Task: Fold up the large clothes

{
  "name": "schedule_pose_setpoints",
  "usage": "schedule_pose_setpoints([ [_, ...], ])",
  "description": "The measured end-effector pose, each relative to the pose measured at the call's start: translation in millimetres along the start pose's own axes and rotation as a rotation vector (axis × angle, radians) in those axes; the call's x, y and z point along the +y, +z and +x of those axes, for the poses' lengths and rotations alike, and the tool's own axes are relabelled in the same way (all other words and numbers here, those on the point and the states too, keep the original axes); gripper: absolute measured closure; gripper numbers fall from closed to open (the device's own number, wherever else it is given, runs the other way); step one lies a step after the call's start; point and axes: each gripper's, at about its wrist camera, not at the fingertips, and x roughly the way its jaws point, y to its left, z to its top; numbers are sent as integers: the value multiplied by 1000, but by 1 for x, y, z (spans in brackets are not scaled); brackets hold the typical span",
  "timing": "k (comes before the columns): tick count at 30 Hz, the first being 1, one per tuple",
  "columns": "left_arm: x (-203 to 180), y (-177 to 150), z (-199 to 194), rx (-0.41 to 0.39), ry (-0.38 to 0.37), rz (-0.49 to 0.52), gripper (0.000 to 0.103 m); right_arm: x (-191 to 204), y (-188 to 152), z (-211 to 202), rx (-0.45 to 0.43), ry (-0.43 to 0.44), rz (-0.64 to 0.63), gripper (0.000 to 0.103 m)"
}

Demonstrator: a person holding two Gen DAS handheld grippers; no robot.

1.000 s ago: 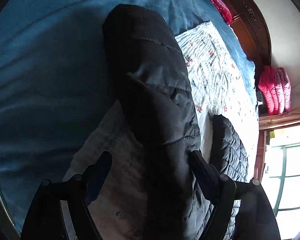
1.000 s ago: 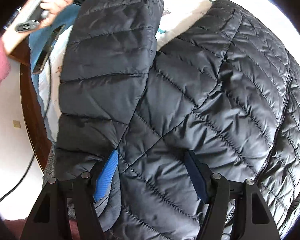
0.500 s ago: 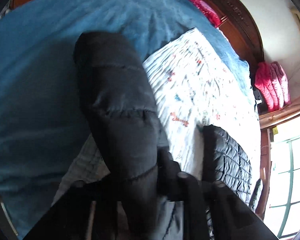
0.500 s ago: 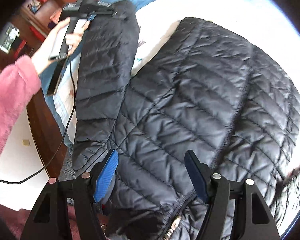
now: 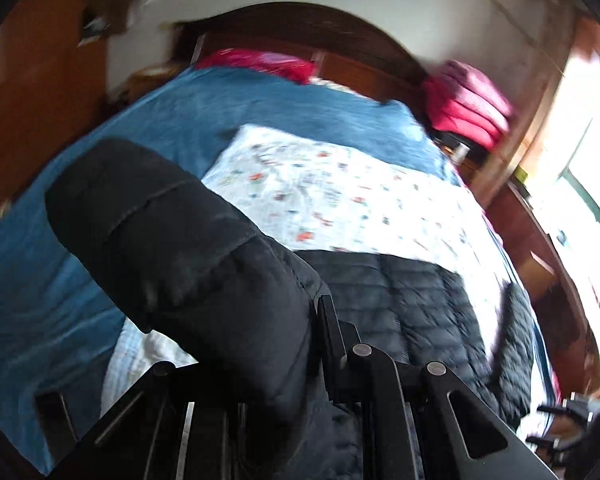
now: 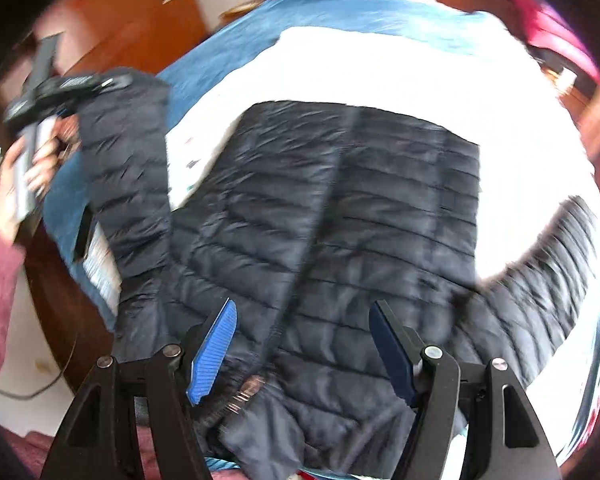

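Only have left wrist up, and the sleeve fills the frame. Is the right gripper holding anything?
Observer: No. The right gripper is open, jaws apart over the jacket body, gripping nothing.
Operator: Where on the sleeve is my left grip?
Observer: Near the cuff end. The left gripper clamps the sleeve at its tip, out over the blue blanket.
Operator: Other sleeve?
Observer: The other sleeve is spread out to the right of the body on the white quilt, not folded in.
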Motion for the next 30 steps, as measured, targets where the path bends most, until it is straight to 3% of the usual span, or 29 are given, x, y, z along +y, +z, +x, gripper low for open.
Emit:
schedule_pose_setpoints([
  [5, -123, -53, -15, 23, -69, 245, 83, -51, -35, -31, -76, -51, 123, 28],
  [8, -188, -106, -10, 76, -123, 377, 82, -81, -61, -41, -86, -71, 203, 28],
  [10, -228, -147, 12, 156, -146, 448, 78, -100, -77, -43, -81, -82, 260, 28],
  [13, -267, -209, 41, 277, -183, 507, 67, -119, -100, -42, -68, -91, 330, 28],
  [17, -290, -261, 85, 417, -189, 571, 58, -133, -120, -45, -61, -100, 383, 28],
  [19, -293, -272, 88, 433, -185, 574, 51, -134, -122, -47, -66, -94, 395, 28],
  [22, -287, -267, 73, 443, -294, 528, 38, -131, -116, -48, -86, -60, 384, 28],
  [25, -278, -251, 44, 395, -338, 510, 24, -119, -100, -42, -107, -24, 346, 28],
  [30, -228, -205, 12, 301, -293, 431, 24, -95, -68, -18, -106, 50, 273, 28],
])
